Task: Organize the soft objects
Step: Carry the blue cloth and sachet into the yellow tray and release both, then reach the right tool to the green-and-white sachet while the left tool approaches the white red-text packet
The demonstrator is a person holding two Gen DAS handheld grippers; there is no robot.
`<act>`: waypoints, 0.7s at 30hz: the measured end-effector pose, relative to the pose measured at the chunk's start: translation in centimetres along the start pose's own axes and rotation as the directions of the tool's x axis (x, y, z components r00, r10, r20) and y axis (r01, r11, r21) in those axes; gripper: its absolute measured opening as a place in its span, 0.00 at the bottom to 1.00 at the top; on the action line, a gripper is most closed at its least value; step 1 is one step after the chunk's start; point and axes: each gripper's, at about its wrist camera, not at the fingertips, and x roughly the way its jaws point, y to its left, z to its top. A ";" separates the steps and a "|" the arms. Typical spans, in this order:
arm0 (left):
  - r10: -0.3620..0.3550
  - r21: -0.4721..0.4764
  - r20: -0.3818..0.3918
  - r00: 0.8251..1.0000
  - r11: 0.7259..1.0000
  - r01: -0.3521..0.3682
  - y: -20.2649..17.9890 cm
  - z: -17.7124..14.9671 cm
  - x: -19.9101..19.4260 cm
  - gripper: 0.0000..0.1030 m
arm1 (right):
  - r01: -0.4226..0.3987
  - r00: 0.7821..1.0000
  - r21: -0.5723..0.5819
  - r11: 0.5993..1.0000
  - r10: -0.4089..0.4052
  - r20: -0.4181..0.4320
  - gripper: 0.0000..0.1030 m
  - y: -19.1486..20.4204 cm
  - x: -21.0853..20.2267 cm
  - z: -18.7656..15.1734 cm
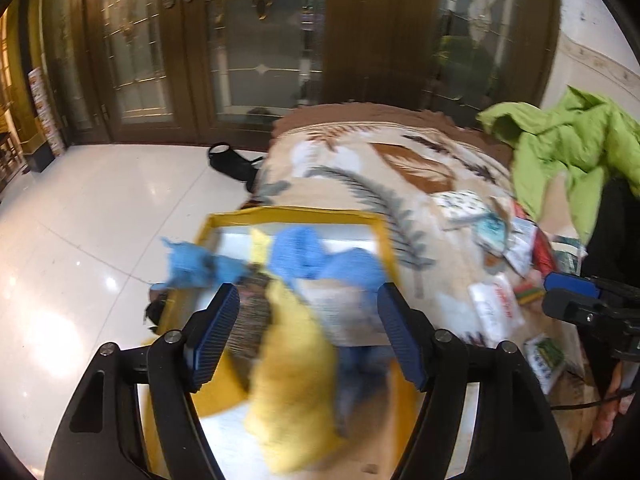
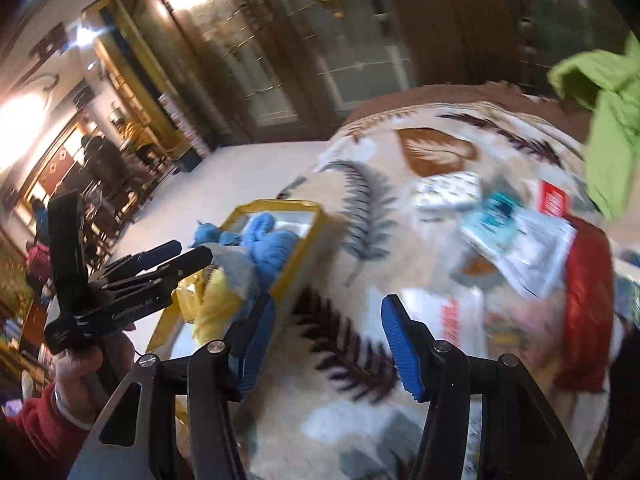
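Soft cloths, blue [image 1: 304,254] and yellow [image 1: 292,368]: lying heaped in the yellow-rimmed box [image 1: 296,213] at the blanket's [image 1: 360,160] edge. You are holding the left gripper [image 1: 308,334] over them, jaws spread, gripping nothing. The right gripper [image 2: 328,340] is hovering over the blanket, jaws spread, empty. Lower squarely and pinch one layer only.

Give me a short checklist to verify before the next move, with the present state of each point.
1. Left claw open: ok, its jaws stand wide apart.
2. Left claw empty: cannot tell; a blurred yellow cloth lies between or below the jaws.
3. Right claw open and empty: ok, only the feather-print blanket shows between its jaws.
4. Yellow-rimmed box within view: ok, blue soft items already inside.
5. Items left on the blanket: not ok, packets and a red item remain.
6. Picture sharp enough to aim: not ok, both views are motion-blurred.
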 end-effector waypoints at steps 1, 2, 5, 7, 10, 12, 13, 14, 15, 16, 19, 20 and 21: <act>-0.005 0.018 0.004 1.000 1.000 0.005 -1.1 -0.2 -0.2 0.69 | 0.001 1.000 0.013 1.000 -0.001 0.006 0.56 -0.6 -0.6 -0.3; -0.005 0.033 0.007 1.000 0.999 0.005 -1.8 -0.4 -0.3 0.69 | 0.003 1.000 0.025 1.000 -0.004 0.015 0.56 -1.2 -1.2 -0.6; -0.022 0.076 0.002 1.000 0.997 0.022 -4.4 -0.8 -0.3 0.69 | 0.031 0.999 0.050 0.998 -0.033 0.038 0.61 -2.9 -3.2 -1.4; -0.039 0.090 -0.005 0.999 0.995 0.040 -5.8 -0.9 -0.2 0.69 | 0.043 0.998 0.063 0.997 -0.046 0.045 0.61 -3.7 -4.1 -1.9; -0.052 0.114 -0.011 0.999 0.992 0.053 -7.5 -1.2 -0.3 0.69 | 0.064 0.996 0.090 0.994 -0.069 0.048 0.62 -5.0 -5.3 -2.8; -0.051 0.130 -0.017 0.999 0.990 0.053 -8.5 -1.5 -0.3 0.69 | 0.078 0.995 0.108 0.991 -0.084 0.046 0.62 -6.0 -6.0 -3.5; -0.053 0.137 -0.022 0.998 0.989 0.056 -9.0 -1.6 -0.1 0.69 | 0.086 0.995 0.116 0.989 -0.092 0.043 0.62 -6.4 -6.2 -3.8; -0.055 0.141 -0.026 0.998 0.988 0.058 -9.3 -1.7 0.0 0.69 | 0.098 0.994 0.125 0.987 -0.103 0.037 0.62 -6.8 -6.5 -4.1; -0.053 0.139 -0.029 0.998 0.989 0.057 -9.5 -1.8 0.1 0.69 | 0.103 0.994 0.131 0.986 -0.108 0.031 0.62 -7.1 -6.6 -4.4; -0.051 0.133 -0.033 0.998 0.990 0.055 -9.7 -1.9 0.3 0.69 | 0.105 0.994 0.136 0.985 -0.109 0.022 0.62 -7.4 -6.7 -4.7; -0.063 0.126 -0.058 0.996 0.990 0.070 -10.4 -2.1 1.0 0.69 | 0.131 0.991 0.144 0.981 -0.130 -0.016 0.64 -8.1 -6.5 -5.8; -0.066 0.125 -0.066 0.996 0.989 0.074 -10.6 -2.2 1.3 0.69 | 0.140 0.990 0.141 0.980 -0.137 -0.027 0.64 -8.3 -6.3 -6.1; -0.072 0.124 -0.074 0.995 0.989 0.081 -10.9 -2.3 1.5 0.69 | 0.145 0.989 0.141 0.979 -0.141 -0.037 0.64 -8.4 -6.1 -6.3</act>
